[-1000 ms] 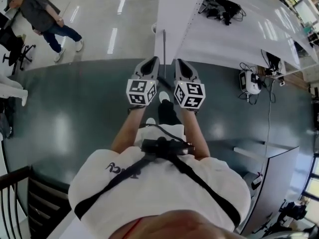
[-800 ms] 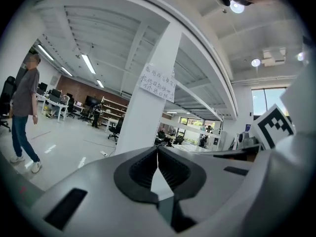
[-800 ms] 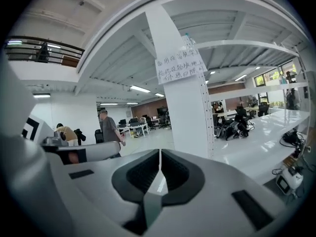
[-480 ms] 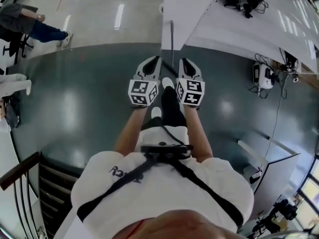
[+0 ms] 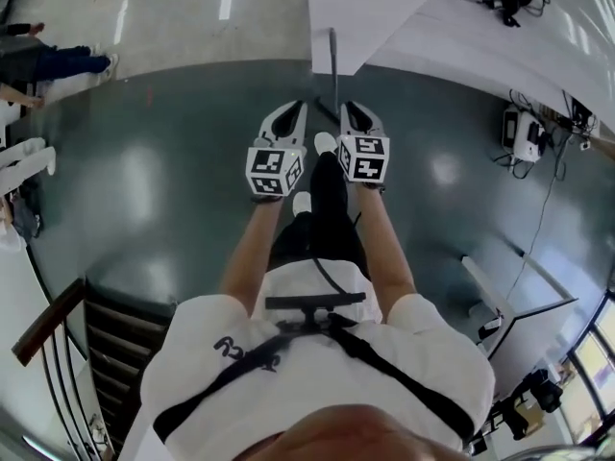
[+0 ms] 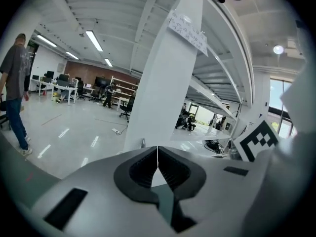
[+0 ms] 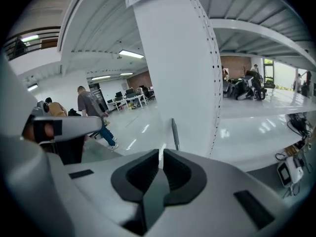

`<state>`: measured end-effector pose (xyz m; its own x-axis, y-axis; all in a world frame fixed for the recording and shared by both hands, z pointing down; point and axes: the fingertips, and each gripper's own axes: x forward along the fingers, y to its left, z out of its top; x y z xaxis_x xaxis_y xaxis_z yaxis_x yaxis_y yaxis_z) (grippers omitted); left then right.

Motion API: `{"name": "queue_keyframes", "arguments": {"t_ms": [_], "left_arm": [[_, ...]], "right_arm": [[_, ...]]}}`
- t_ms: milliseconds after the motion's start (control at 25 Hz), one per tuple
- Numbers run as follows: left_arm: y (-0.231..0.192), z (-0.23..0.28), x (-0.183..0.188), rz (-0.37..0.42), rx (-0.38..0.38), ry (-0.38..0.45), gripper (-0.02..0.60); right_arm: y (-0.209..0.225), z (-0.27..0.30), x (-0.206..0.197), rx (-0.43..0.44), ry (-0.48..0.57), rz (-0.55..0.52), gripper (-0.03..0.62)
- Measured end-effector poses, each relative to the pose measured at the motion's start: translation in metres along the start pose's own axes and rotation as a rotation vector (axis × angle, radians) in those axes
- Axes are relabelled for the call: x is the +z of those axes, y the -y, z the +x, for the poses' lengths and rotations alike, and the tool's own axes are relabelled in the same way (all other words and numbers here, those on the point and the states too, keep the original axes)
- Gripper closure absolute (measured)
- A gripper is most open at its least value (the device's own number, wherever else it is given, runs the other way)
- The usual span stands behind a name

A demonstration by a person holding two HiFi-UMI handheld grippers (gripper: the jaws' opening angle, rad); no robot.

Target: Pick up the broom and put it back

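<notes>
The broom (image 5: 333, 60) stands by the corner of the white post (image 5: 332, 8), its long stick pointing straight up. Just in front of it, the left tool (image 5: 291, 113) and right tool (image 5: 354, 111) are pinched closed, holding nothing.

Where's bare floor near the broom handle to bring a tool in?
Bare dark floor spreads left of the left tool, out to the stair rail. A narrow strip lies ahead of the right tool, up to the broom handle leaning on the white post. The right is crowded: a white device and cables.
</notes>
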<state>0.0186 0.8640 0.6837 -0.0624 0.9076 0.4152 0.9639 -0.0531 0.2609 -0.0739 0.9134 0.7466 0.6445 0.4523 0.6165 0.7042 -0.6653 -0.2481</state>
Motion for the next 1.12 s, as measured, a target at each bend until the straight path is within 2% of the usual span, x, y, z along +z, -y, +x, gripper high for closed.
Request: {"name": "queue_keyframes", "arguments": {"t_ms": [240,320,480,520,760,1120], "left_arm": [[-0.027,0.034,-0.026,-0.029,0.031,-0.028,0.569],[-0.033,0.045,-0.035,-0.034,0.026,-0.039,0.569],[-0.045,0.065,-0.048,-0.028,0.014,-0.051,0.569],[-0.047,0.068,-0.052,-0.033,0.015,-0.054,0.569],[-0.067,0.099,-0.061,-0.044,0.032,-0.064,0.569],[-0.084,0.13,-0.064,-0.054,0.036,-0.05,0.569]], "right_arm": [[0.024,0.064,-0.022,0.011,-0.064,-0.056,0.583],[0.029,0.085,-0.028,0.017,-0.087,-0.09,0.522],[0.032,0.123,-0.035,0.033,-0.114,-0.149,0.506],[0.032,0.131,-0.038,0.038,-0.123,-0.158,0.479],[0.047,0.185,-0.046,0.04,-0.145,-0.11,0.393],[0.06,0.238,-0.037,0.023,-0.124,-0.113,0.393]]}}
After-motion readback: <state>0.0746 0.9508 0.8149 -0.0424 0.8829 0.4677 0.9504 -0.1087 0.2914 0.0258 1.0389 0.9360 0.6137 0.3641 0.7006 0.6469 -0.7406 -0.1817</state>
